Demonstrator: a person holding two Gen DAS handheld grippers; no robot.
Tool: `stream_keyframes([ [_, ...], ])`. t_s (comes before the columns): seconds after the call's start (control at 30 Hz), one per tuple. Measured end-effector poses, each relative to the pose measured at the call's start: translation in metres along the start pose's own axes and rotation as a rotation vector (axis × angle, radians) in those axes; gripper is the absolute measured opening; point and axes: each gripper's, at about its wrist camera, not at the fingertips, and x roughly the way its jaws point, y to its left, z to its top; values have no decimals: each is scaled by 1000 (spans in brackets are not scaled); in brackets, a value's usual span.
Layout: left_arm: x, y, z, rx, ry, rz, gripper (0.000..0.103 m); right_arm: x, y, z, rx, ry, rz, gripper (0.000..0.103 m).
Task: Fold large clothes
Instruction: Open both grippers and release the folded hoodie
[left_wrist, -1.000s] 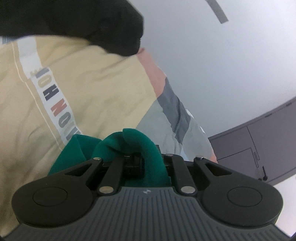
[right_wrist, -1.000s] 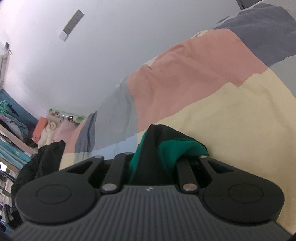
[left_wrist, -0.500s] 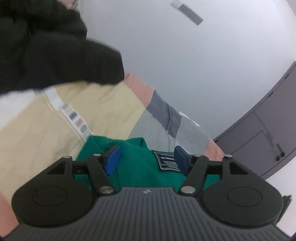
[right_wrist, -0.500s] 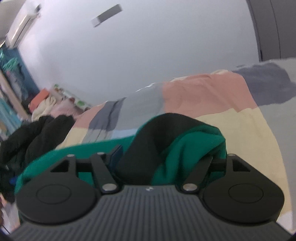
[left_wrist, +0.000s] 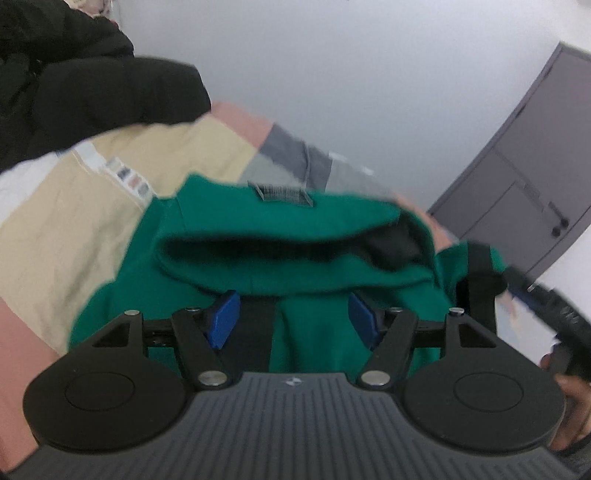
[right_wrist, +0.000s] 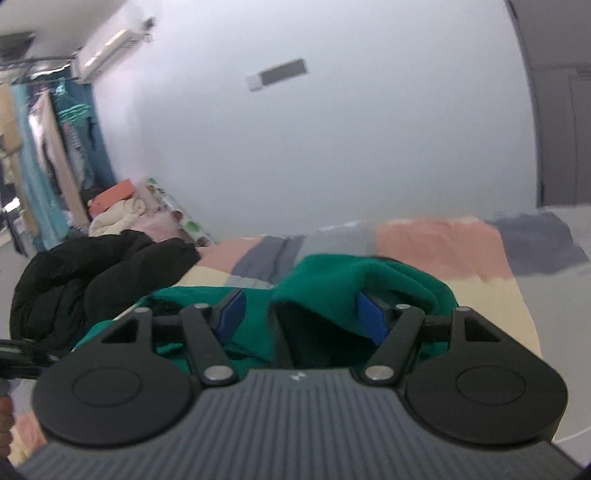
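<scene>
Now both pairs of jaws stood wide, with nothing pinched between the blue pads. The left gripper (left_wrist: 293, 317) hovered over the green garment (left_wrist: 280, 229), cloth lying under and between its open jaws, untouched as far as could be seen. The right gripper (right_wrist: 297, 315) was likewise spread, a bunched hump of the same green cloth rising between its pads without being pressed.

What could go wrong? With the jaws low and near the cloth, a pad could snag a loose edge as the hands moved, dragging the fold open. The hump on the right looked unsettled and might slump sideways, spoiling the shape. A careless next grab could also catch only one layer and peel the stack apart.

The garment lay on the bed (left_wrist: 55, 229), on a patchwork cover of cream, pink and grey blocks. It was deep green with a black lining showing at an opening, and a small dark label (left_wrist: 282, 195) sat near its far edge. It looked partly folded but lumpy, not flat. A heap of black clothes (right_wrist: 96, 269) sat just beside it.
</scene>
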Motion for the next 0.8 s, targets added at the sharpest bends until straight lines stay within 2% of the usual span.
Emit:
stream_keyframes([
  [0.17, 22, -8, -10, 58, 54, 59, 70, 9, 24, -10, -74, 30, 50, 66],
  [0.23, 24, -10, -12, 65, 51, 87, 70, 5, 35, -14, -97, -13, 21, 67],
  [0.3, 23, -12, -12, 67, 48, 106, 70, 0, 47, -17, -133, -45, 28, 68],
  [0.4, 20, -12, -17, 72, 38, 118, 70, 12, 60, -21, -165, 36, 135, 66],
  [0.43, 18, -12, -19, 86, 36, 120, 70, 16, 63, -25, -172, 58, 146, 66],
  [0.5, 17, -9, -23, 100, 41, 117, 70, 32, 64, -36, -160, 124, 132, 66],
  [0.6, 17, -2, -22, 52, 56, 99, 70, 64, 62, -49, -141, 231, 95, 62],
  [0.8, 22, 9, -20, -8, 45, 70, 70, 124, 55, -34, -11, 289, 41, 62],
])
